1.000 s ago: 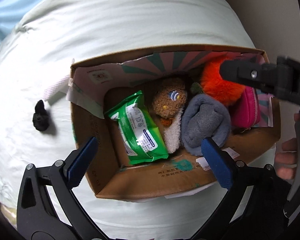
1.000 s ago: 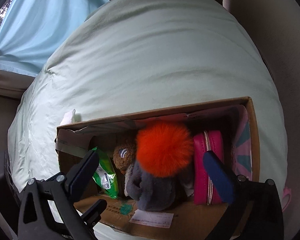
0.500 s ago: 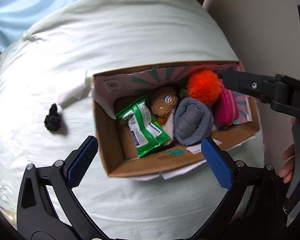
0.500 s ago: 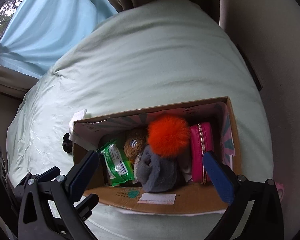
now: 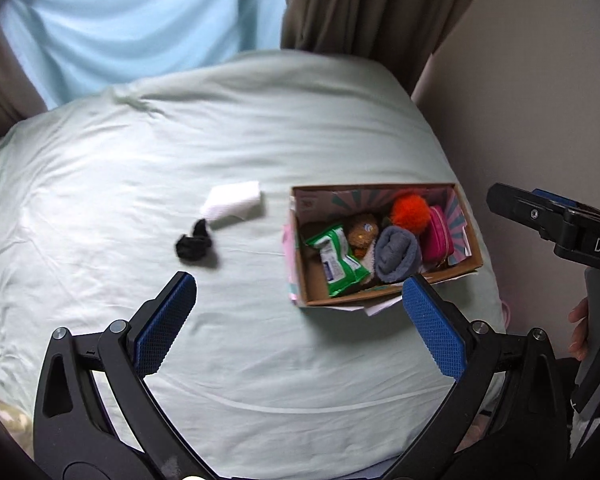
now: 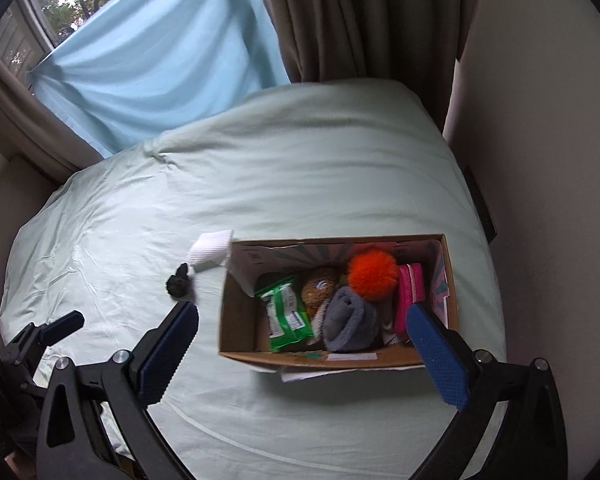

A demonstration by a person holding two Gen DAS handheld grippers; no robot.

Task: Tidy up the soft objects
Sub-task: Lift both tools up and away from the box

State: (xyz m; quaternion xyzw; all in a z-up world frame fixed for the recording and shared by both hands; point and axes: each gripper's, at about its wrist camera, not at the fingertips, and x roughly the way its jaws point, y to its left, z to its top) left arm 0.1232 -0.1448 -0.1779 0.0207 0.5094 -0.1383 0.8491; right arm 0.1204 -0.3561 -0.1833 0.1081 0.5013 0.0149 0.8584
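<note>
A cardboard box (image 5: 384, 294) (image 6: 324, 358) sits on the pale green bed. It holds a green wipes pack (image 5: 338, 262) (image 6: 286, 316), a brown plush (image 5: 362, 230) (image 6: 318, 290), a grey sock roll (image 5: 396, 254) (image 6: 350, 318), an orange pompom (image 5: 410, 208) (image 6: 372, 274) and a pink pouch (image 5: 440, 234) (image 6: 410, 294). A black scrunchie (image 5: 194, 242) (image 6: 178, 284) and a white folded cloth (image 5: 234, 202) (image 6: 210, 250) lie left of the box. My left gripper (image 5: 300, 308) is open and empty, high above the bed. My right gripper (image 6: 302, 336) is open and empty above the box.
The bed (image 5: 180, 140) (image 6: 300, 160) runs to a blue curtain (image 5: 140, 20) (image 6: 160, 80) and brown drapes (image 6: 360, 20) at the back. A beige wall (image 5: 540, 100) (image 6: 540, 160) borders the right side. The right gripper's body (image 5: 560, 224) shows at the right edge.
Both grippers have pulled up and back from the box, so it looks much smaller. The scrunchie, white cloth, curtains and window have come into view. Box contents are unchanged.
</note>
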